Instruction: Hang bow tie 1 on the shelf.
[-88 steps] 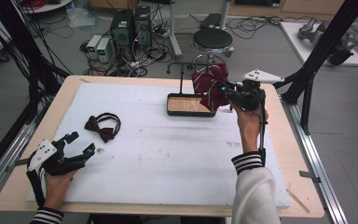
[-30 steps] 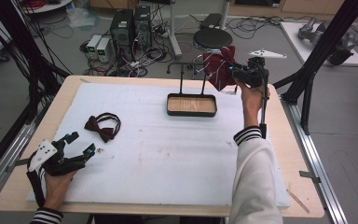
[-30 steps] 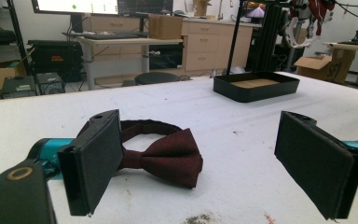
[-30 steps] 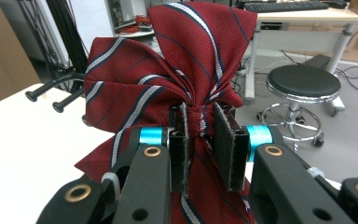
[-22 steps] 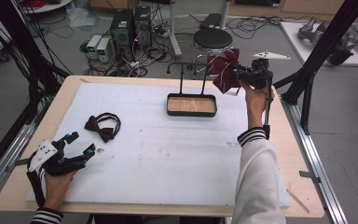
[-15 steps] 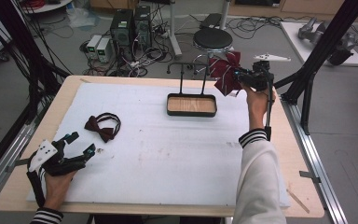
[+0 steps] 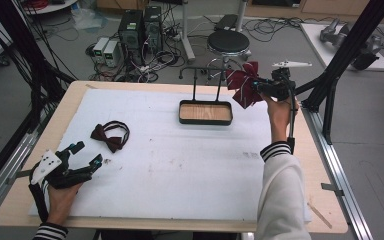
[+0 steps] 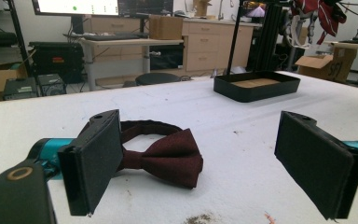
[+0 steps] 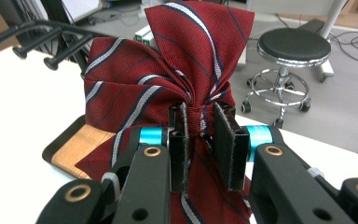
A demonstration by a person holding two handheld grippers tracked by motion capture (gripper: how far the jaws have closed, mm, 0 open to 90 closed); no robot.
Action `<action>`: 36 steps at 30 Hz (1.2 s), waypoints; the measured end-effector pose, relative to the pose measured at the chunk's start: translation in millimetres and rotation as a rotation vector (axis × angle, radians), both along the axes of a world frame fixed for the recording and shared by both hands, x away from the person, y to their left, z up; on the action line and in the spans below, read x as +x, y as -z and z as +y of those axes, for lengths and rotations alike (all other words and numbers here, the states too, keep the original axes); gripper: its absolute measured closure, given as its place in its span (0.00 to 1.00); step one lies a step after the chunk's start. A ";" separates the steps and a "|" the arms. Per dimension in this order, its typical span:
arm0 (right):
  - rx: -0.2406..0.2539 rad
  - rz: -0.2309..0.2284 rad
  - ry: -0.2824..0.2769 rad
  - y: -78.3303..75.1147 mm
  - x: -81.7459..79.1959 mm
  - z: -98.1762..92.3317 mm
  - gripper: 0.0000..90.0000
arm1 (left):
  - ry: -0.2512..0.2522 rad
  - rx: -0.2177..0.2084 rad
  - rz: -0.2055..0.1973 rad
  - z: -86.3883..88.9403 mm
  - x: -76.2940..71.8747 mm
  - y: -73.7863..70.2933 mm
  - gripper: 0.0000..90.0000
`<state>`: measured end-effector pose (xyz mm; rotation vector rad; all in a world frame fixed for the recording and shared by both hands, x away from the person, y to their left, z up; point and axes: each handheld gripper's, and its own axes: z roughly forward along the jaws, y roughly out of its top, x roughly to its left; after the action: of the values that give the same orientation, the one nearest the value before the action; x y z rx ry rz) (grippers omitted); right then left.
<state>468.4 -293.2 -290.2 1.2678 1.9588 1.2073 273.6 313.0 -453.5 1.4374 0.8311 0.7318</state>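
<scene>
Two pads of the right hand-held gripper (image 9: 200, 140) pinch the striped bow tie (image 9: 168, 84) at its knot, seen close in its own view. The high view shows it held above the tray (image 7: 205, 112). The left hand-held gripper (image 8: 200, 163) stands spread before the dark bow tie (image 8: 168, 156) on the surface (image 8: 242, 140).

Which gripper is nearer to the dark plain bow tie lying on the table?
Left. The left gripper rests just in front of the plain bow tie, jaws open toward it; the right gripper is far across, raised beside the stand.

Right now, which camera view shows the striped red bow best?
The right gripper view: the striped red bow is close, its stripes clear, its knot pinched by the right tongs. The high view shows it small beside the stand. The left gripper view catches it far off.
</scene>
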 end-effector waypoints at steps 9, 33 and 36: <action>-0.052 0.062 -0.020 4.4 1.5 4.0 0.85 | 0.001 0.003 -0.001 0.0 0.0 0.0 0.17; -0.073 0.080 -0.037 27.7 5.8 13.6 0.83 | -0.001 -0.002 -0.002 -0.3 0.0 0.1 0.17; -0.054 0.095 -0.050 29.9 7.4 13.8 0.74 | -0.001 -0.002 -0.001 -0.3 0.0 0.0 0.17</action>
<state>475.7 -279.3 -320.1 1.2776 2.0885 1.1281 273.6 312.7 -453.5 1.4351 0.8314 0.7322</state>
